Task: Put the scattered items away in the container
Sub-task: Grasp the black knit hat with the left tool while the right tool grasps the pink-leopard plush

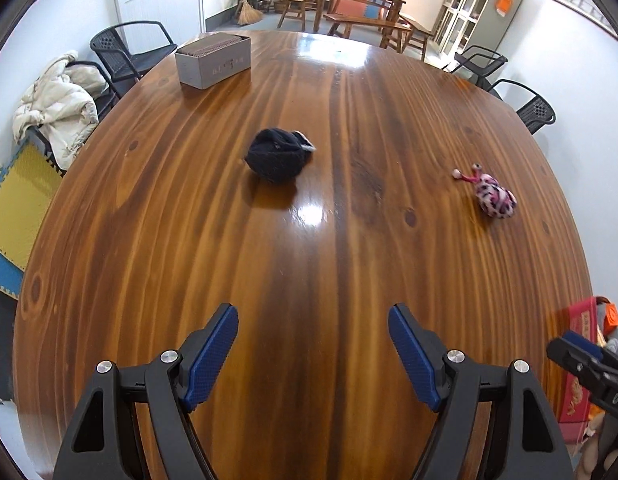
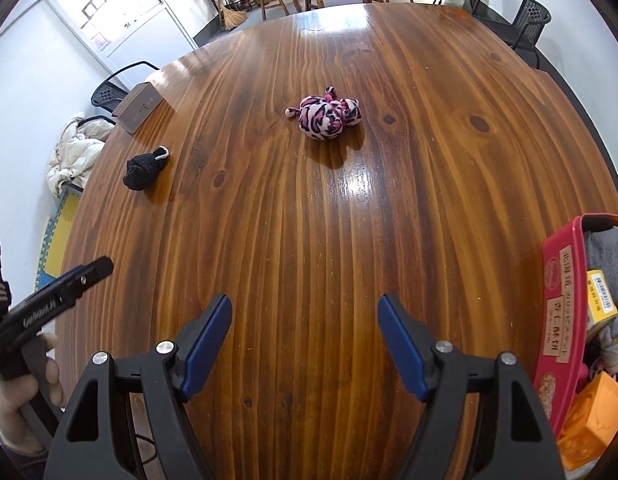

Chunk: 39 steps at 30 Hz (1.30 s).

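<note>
A black rolled sock (image 1: pixel 277 154) lies mid-table ahead of my left gripper (image 1: pixel 313 316), which is open and empty above the near table. A pink patterned sock bundle (image 1: pixel 493 196) lies to the right. In the right wrist view the pink bundle (image 2: pixel 327 115) lies ahead of my open, empty right gripper (image 2: pixel 305 306), and the black sock (image 2: pixel 143 168) lies far left. A red container (image 2: pixel 565 312) with several items stands at the right edge; it also shows in the left wrist view (image 1: pixel 581 360).
A grey box (image 1: pixel 213 60) stands at the table's far left; it shows in the right wrist view (image 2: pixel 137 107) too. Black chairs (image 1: pixel 129 48) ring the wooden table (image 1: pixel 309 248). A white coat (image 1: pixel 57 104) hangs on one chair.
</note>
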Each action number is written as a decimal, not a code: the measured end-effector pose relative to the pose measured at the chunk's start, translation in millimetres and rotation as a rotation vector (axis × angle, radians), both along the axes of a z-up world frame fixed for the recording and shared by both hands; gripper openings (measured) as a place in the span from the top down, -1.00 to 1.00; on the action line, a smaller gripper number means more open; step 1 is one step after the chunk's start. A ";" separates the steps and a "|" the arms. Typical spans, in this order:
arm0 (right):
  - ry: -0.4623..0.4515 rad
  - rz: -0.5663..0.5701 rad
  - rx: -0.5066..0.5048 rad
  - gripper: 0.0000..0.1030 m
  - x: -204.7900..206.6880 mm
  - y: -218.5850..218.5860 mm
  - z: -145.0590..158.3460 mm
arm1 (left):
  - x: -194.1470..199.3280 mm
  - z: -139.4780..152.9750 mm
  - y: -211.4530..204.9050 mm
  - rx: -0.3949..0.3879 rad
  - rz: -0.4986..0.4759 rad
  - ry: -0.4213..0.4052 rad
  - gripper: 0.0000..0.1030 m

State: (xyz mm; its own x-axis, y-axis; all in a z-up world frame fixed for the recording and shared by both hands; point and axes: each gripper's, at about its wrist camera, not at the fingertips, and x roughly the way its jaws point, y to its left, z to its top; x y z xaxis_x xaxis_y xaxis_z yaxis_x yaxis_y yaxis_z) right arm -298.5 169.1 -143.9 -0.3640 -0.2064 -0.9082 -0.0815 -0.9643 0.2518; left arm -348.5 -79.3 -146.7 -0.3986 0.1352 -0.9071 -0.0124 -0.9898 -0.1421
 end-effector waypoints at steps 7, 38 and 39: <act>-0.029 -0.051 0.006 -0.53 -10.5 -0.4 -10.9 | -49.8 -14.8 -24.3 -0.012 0.027 -0.010 -0.54; -0.060 -0.072 0.033 -0.53 -68.1 -27.0 -26.5 | -143.2 -59.5 -24.6 -0.010 -0.076 -0.005 -0.33; -0.057 -0.073 0.035 -0.53 -70.6 -27.3 -26.9 | -143.1 -58.5 -23.9 -0.026 -0.087 0.014 -0.15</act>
